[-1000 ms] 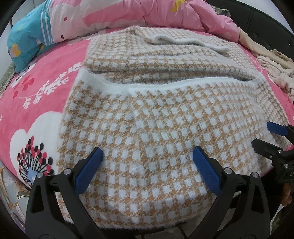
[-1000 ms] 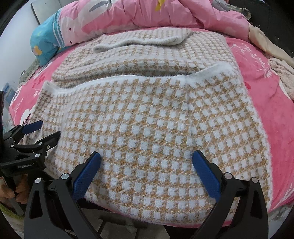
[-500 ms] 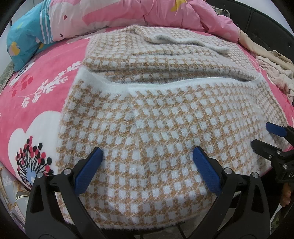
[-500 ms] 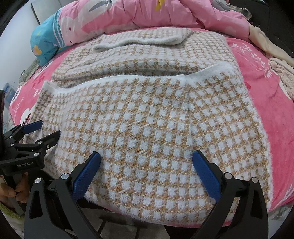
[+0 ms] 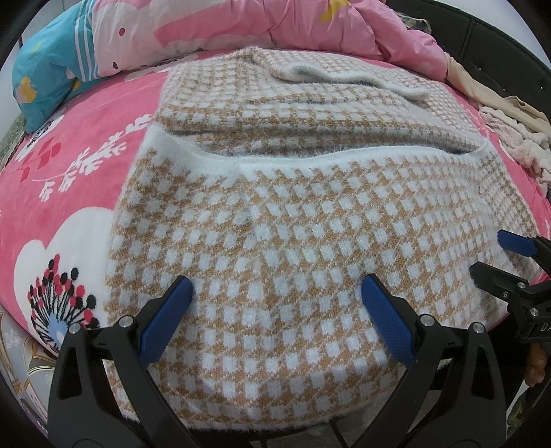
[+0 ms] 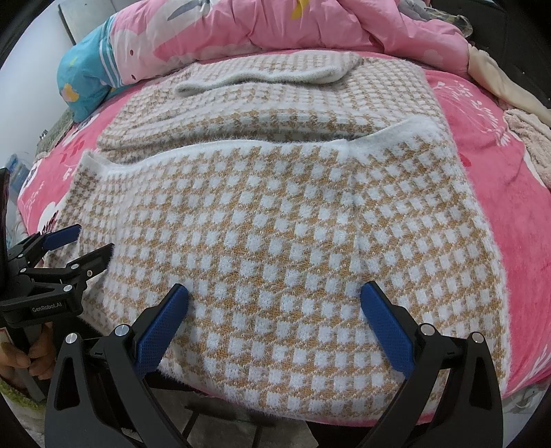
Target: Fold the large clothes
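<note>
1. Both grippers released, gripping nothing: left gripper (image 5: pixel 275 303), right gripper (image 6: pixel 273 303), hovering over near hem of checked sweater (image 5: pixel 310 241).
2. Likely next: pinch hem corners level, equal spacing, lift evenly toward white trim (image 6: pixel 241 144) ahead.
3. Sweater flat on pink bed (image 5: pixel 69 165); long axis running straight ahead, collar end farthest.

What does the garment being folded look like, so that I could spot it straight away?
Start at the pink floral bedspread. Spread across its middle lies the checked knit sweater, fuzzy, in tan and white squares with a white band across it. The crumpled pink quilt behind it and the pale clothes at the side are not checked.
</note>
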Demonstrator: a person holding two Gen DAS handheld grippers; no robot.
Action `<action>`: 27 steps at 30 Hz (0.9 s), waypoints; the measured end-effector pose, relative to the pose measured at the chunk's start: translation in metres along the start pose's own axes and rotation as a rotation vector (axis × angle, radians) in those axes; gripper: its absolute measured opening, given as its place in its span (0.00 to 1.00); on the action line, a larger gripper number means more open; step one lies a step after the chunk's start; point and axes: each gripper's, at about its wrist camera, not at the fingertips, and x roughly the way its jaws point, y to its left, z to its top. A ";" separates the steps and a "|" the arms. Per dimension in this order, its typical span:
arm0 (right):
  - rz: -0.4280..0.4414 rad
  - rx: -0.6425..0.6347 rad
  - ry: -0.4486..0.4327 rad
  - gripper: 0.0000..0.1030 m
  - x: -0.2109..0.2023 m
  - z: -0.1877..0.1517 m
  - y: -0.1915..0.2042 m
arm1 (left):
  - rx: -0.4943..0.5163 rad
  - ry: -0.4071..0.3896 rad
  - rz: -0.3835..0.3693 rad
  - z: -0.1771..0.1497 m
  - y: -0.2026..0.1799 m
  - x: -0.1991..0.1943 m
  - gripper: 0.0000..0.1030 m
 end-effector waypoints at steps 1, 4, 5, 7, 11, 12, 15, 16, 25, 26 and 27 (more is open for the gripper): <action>0.000 0.000 0.000 0.94 0.000 0.000 0.000 | 0.000 0.000 0.000 0.000 0.000 0.000 0.93; 0.000 0.001 0.001 0.94 0.000 0.000 -0.001 | -0.001 0.000 -0.001 0.000 0.001 0.000 0.93; -0.001 0.007 -0.002 0.94 -0.002 0.000 -0.001 | -0.001 0.000 -0.001 0.000 0.001 -0.001 0.93; -0.001 0.024 -0.013 0.94 -0.006 0.001 -0.002 | -0.003 0.001 -0.004 0.000 0.001 0.000 0.93; 0.011 0.025 -0.080 0.94 -0.019 0.002 0.000 | -0.003 0.001 -0.007 0.000 -0.002 0.001 0.93; 0.015 0.021 -0.089 0.94 -0.021 0.001 0.001 | -0.003 0.001 -0.008 0.000 0.000 0.000 0.93; 0.023 -0.002 -0.104 0.94 -0.021 -0.003 0.005 | -0.004 0.001 -0.007 0.000 -0.001 0.000 0.93; 0.025 -0.005 -0.092 0.94 -0.017 -0.007 0.005 | -0.004 0.000 -0.007 0.000 -0.001 0.001 0.93; 0.012 -0.031 -0.062 0.94 -0.004 -0.024 0.008 | -0.002 -0.122 -0.033 -0.012 -0.002 -0.021 0.93; 0.013 -0.033 -0.061 0.94 -0.003 -0.022 0.006 | 0.006 -0.162 -0.025 -0.015 -0.003 -0.029 0.93; 0.013 -0.031 -0.062 0.94 -0.003 -0.023 0.006 | 0.011 -0.195 -0.015 -0.019 -0.003 -0.035 0.93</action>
